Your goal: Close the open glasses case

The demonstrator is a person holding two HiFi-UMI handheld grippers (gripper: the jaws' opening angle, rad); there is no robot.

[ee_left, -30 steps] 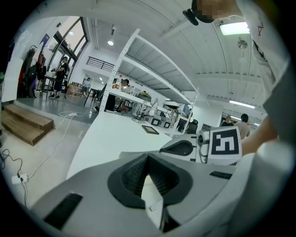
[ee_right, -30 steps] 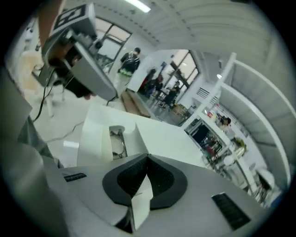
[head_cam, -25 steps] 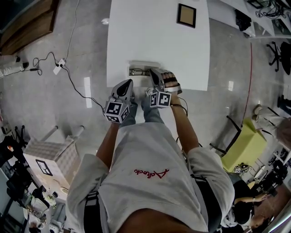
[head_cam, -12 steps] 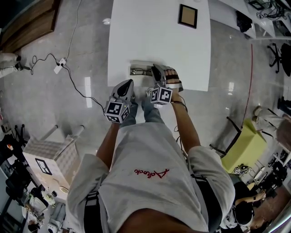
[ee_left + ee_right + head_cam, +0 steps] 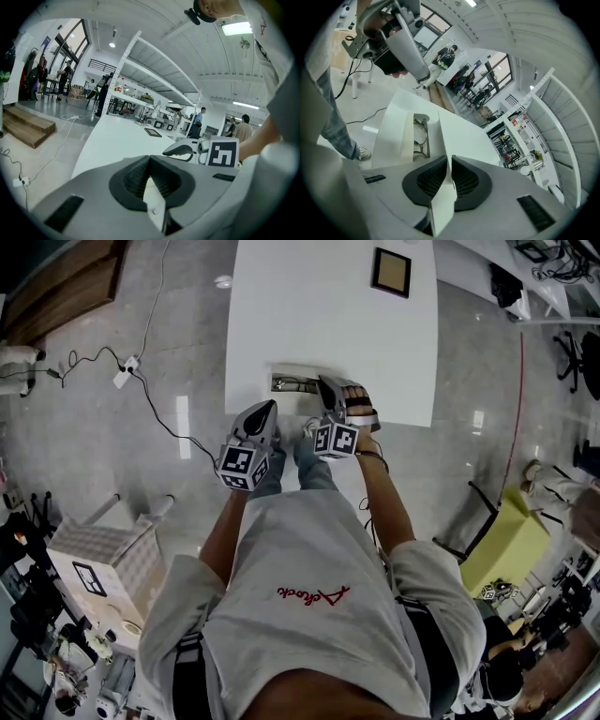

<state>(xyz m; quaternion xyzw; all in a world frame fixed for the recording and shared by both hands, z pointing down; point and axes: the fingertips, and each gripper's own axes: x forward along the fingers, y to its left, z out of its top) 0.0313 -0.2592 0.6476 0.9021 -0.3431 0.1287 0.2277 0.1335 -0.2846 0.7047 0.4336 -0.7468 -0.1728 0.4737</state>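
- The floor (image 5: 112, 456) is grey, smooth and shiny like stone.
- The table (image 5: 328, 315) is a long, flat, plain white top on the far side of the person.
- The left gripper (image 5: 265, 409) is hard grey plastic with a pointed nose. It has a cube with black-and-white squares at its back. It hangs over the floor, just off the table's near edge and to the left of the case. Its jaws are black and ribbed inside, and they are pressed together with nothing in them.
- The right gripper (image 5: 450, 158) has the same shape. Its nose is at the right end of the case, and its jaws are pinching a thin white flap of the case.
- The glasses case (image 5: 286, 373) sits at the table's near edge, about in the middle. It is white and boxy with stiff flat sides, like folded card, and it is open.
- The glasses (image 5: 423, 138) lie inside the case. They have a thin, dark, shiny frame.
- The picture frame (image 5: 390, 272) is a small square with a dark rim and a brown middle. It lies at the far right of the table, well apart from the case.
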